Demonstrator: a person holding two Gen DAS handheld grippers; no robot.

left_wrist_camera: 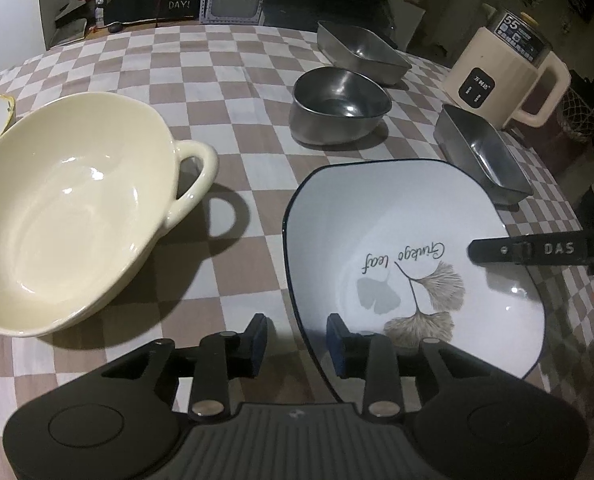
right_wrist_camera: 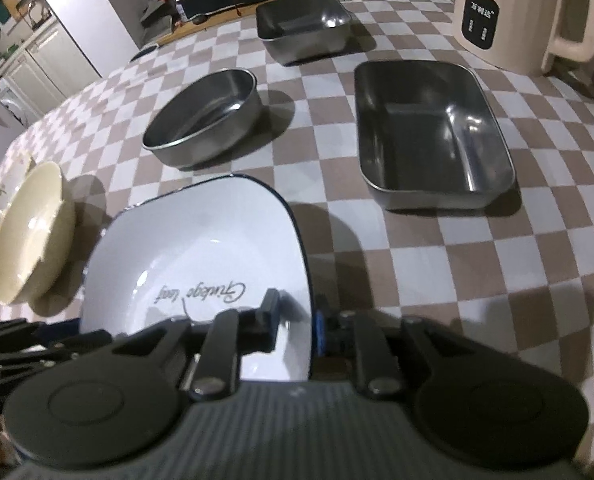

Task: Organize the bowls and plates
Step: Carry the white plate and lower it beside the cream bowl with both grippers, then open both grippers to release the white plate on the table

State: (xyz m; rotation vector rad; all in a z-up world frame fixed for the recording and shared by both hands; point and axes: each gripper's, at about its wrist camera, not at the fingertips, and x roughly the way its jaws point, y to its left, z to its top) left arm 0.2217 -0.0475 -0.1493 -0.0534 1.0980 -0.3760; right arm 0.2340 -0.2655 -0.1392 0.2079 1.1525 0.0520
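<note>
Checked tablecloth (left_wrist_camera: 257, 168), cabinets (right_wrist_camera: 57, 52) behind, both jaws slightly parted astride white plate (left_wrist_camera: 377, 208) rim, no grip

Right gripper (right_wrist_camera: 295, 326) astride white plate (right_wrist_camera: 201, 248) rim, checkered tablecloth (right_wrist_camera: 437, 264) beneath.

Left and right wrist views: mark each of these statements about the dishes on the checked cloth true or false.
1. The white square plate with the dark rim carries a leaf print and script lettering. True.
2. The cream ceramic bowl with loop handle is stacked inside the round steel bowl. False: they stand apart on the checked tablecloth.
3. The left gripper straddles the white plate's rim. True.
4. Three steel dishes are on the table. True: the round bowl, a square steel tray and a rectangular steel tray.
5. The rectangular steel tray holds food. False: it is empty.
</note>
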